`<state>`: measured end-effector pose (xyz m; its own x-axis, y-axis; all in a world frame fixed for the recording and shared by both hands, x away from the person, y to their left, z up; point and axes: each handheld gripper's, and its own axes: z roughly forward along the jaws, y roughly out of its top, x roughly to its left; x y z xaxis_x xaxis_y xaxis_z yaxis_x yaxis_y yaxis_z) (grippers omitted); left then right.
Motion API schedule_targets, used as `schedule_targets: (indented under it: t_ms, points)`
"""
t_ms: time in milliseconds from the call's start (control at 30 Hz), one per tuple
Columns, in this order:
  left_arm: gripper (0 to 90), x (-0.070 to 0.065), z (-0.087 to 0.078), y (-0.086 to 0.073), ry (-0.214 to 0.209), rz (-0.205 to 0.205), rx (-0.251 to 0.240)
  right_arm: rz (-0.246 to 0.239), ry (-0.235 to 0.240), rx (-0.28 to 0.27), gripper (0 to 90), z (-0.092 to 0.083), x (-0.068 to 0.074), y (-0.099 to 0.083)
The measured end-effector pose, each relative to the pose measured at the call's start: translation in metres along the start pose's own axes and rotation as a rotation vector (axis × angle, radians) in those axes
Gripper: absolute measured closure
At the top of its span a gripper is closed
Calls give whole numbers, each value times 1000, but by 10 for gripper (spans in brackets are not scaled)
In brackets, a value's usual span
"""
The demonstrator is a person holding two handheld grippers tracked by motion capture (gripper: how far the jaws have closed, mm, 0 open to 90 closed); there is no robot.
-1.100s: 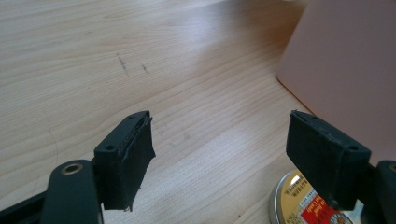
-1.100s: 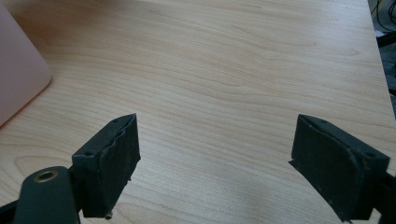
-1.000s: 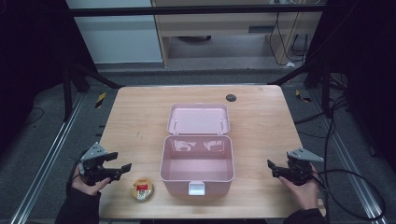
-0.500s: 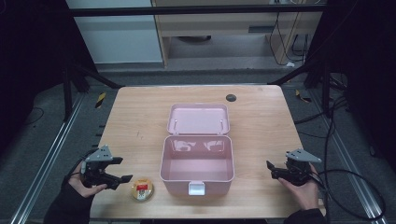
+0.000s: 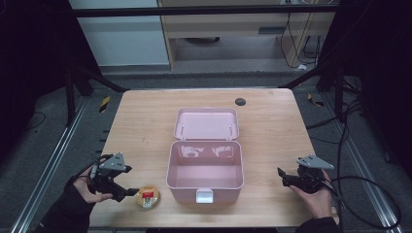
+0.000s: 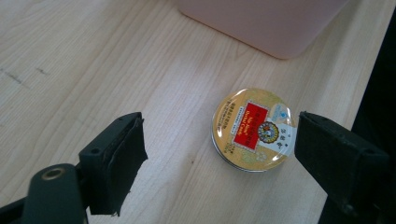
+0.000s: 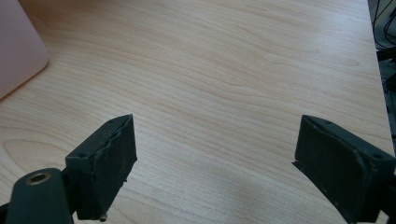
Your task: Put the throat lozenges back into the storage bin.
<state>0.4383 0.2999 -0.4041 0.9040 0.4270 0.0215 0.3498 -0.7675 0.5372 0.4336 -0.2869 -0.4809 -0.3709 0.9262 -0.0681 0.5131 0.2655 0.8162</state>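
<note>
Jaws of the left gripper [image 6: 219,154] spread wide, holding nothing; a small round tin [image 6: 253,129] lies flat on the desk [image 6: 93,60] in the gap between them, close beside the right-hand pad but apart from both. Tin lid is gold with a red label and a pale sticker at one edge. Jaws of the right gripper [image 7: 215,163] likewise spread wide over bare wood, gripping nothing.

From the high view: left gripper [image 5: 115,180] sits near the desk's front left corner, held in a hand [image 5: 86,184], pointing toward the tin [image 5: 147,197]. The tin rests near the front edge, just left of a pink box [image 5: 205,169]. Box stands open mid-desk, lid [image 5: 207,124] laid back flat, white latch [image 5: 204,195] at its front. Right gripper [image 5: 290,177] at front right, well apart from the box.
</note>
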Motion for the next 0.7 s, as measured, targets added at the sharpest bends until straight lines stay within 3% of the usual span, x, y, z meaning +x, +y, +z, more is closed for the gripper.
schedule_targets:
  t_ms: [200,367,433,700]
  points:
    - [145,-6,10,7,-22,59,76,-11,-1,9,123,1,1,0]
    - [133,-7,16,11,-35,90,108,-14,4,14,121,2,2,0]
    - [125,-9,20,15,-43,124,130,-17,2,13,121,2,1,0]
    - [102,-14,30,18,-46,172,186,-24,2,24,118,3,2,-1]
